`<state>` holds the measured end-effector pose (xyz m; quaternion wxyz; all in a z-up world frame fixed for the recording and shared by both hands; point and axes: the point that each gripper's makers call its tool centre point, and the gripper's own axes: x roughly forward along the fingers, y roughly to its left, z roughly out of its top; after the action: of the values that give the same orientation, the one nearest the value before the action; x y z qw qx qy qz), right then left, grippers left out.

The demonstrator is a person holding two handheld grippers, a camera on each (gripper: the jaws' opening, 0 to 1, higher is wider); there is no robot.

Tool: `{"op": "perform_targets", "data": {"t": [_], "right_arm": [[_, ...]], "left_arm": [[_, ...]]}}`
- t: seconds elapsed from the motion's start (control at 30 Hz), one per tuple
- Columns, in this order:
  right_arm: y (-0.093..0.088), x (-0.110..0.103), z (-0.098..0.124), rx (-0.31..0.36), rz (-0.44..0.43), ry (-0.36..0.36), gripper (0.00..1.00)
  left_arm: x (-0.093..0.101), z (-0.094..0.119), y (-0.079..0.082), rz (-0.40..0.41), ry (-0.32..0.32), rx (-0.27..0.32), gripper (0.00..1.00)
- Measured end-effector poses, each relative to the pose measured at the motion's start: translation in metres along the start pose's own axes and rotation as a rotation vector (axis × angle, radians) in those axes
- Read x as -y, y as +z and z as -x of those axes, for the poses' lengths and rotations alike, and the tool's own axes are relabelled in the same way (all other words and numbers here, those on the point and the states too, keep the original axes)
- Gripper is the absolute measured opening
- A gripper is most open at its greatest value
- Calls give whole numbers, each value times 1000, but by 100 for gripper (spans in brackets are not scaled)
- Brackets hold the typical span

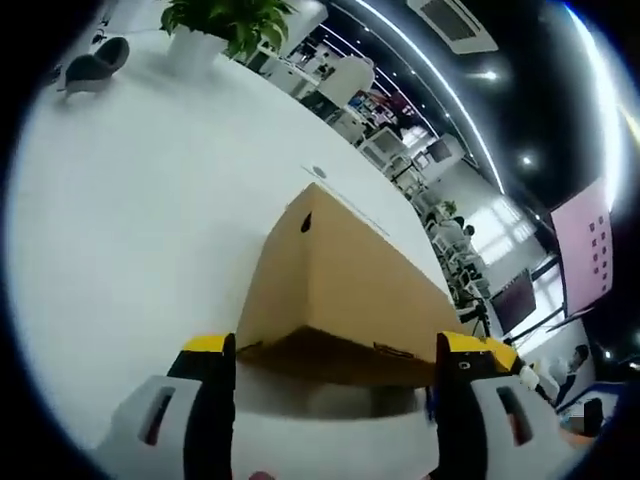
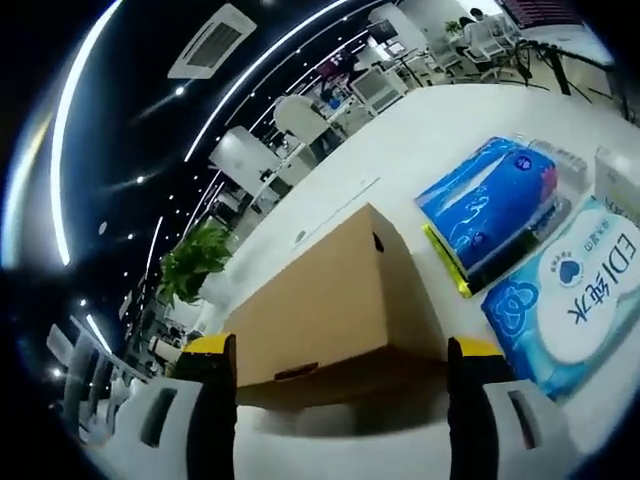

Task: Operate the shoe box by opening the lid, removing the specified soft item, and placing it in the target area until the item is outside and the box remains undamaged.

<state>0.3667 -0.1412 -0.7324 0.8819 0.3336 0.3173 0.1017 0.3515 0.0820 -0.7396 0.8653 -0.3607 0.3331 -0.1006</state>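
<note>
- Shoe box (image 1: 340, 290) sits on the white table (image 1: 130, 220), lid closed, dead ahead of the left gripper (image 1: 335, 365), just past its tips.
- Left jaws spread wide, holding nothing.
- Right gripper (image 2: 340, 365) faces the box (image 2: 320, 310) too, jaws spread, nothing held.
- Blue soft packs (image 2: 500, 205) lie right of the box.

Plain brown cardboard box (image 1: 340, 290), lid down and closed, sits flat on the white table just ahead of the left claw (image 1: 335, 380), its near end spanning the gap between the spread jaws; a small dark hole marks one wall. Same box (image 2: 330, 300) lies just ahead of the right claw (image 2: 340, 385)
</note>
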Motion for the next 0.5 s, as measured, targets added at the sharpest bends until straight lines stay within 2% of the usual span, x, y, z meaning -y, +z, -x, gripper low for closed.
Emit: {"op": "perform_targets", "data": {"t": [0.17,0.27,0.5], "right_arm": [[-3,6,-5,-1,-28,-5,84],[-6,9,-7,-3,-41,-13,83],[-11,13,-9,-9,-36,-14,78]], "left_arm": [[-2,-4,1,45,-11,15,83],[-9,-9,-7,35,2,-30,80],[-9,-10,-11,54,-15,-22,80]]}}
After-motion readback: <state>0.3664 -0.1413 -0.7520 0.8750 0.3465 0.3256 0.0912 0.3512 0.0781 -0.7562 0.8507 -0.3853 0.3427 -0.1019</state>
